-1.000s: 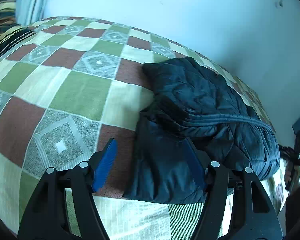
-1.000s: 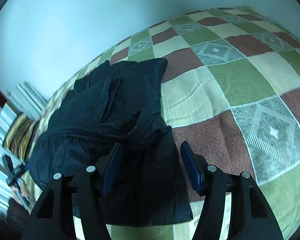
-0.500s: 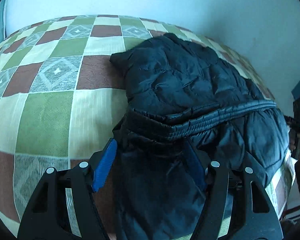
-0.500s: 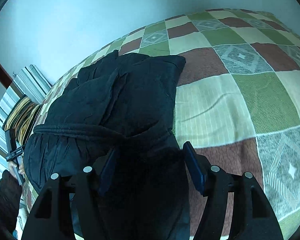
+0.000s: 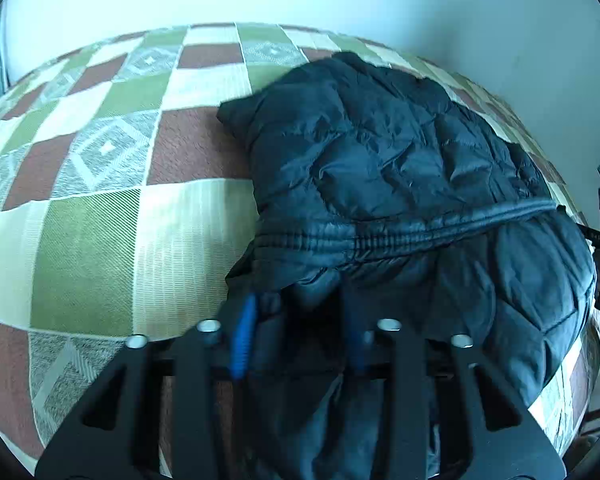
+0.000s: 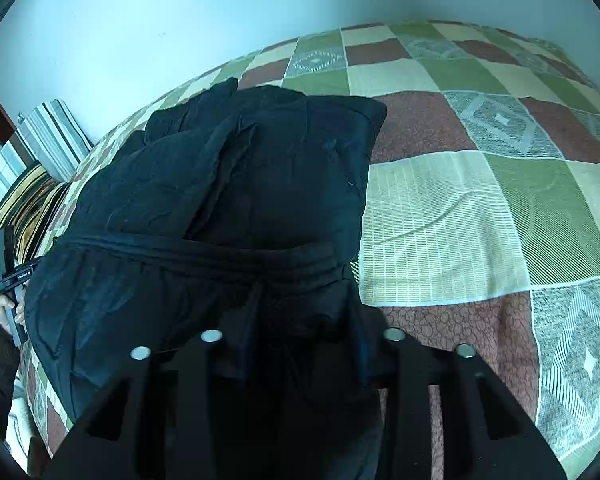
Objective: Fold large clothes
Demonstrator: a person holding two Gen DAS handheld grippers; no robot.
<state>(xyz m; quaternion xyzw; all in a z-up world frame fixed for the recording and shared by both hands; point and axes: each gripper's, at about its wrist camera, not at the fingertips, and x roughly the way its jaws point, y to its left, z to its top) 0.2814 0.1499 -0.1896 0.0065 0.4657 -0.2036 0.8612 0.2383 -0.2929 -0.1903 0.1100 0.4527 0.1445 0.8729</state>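
Observation:
A dark blue quilted puffer jacket (image 5: 400, 168) lies partly folded on the checked bedspread; it also shows in the right wrist view (image 6: 228, 184). Its ribbed hem band (image 5: 400, 236) runs across the middle. My left gripper (image 5: 298, 312) is at the jacket's near left corner, its blue-padded jaws closing around a bunch of fabric. My right gripper (image 6: 304, 332) is at the near right corner, jaws likewise around dark fabric. The fingertips of both are partly buried in cloth.
The bed has a green, brown and cream checked cover (image 5: 100, 208), also seen in the right wrist view (image 6: 480, 208). A pale wall runs behind. Striped pillows (image 6: 40, 152) lie at the far left. The other gripper and hand (image 6: 8, 280) show at the jacket's edge.
Both grippers moved forward onto the jacket's near edge and their jaws narrowed from wide open to closing around the fabric. The jacket now fills more of each view.

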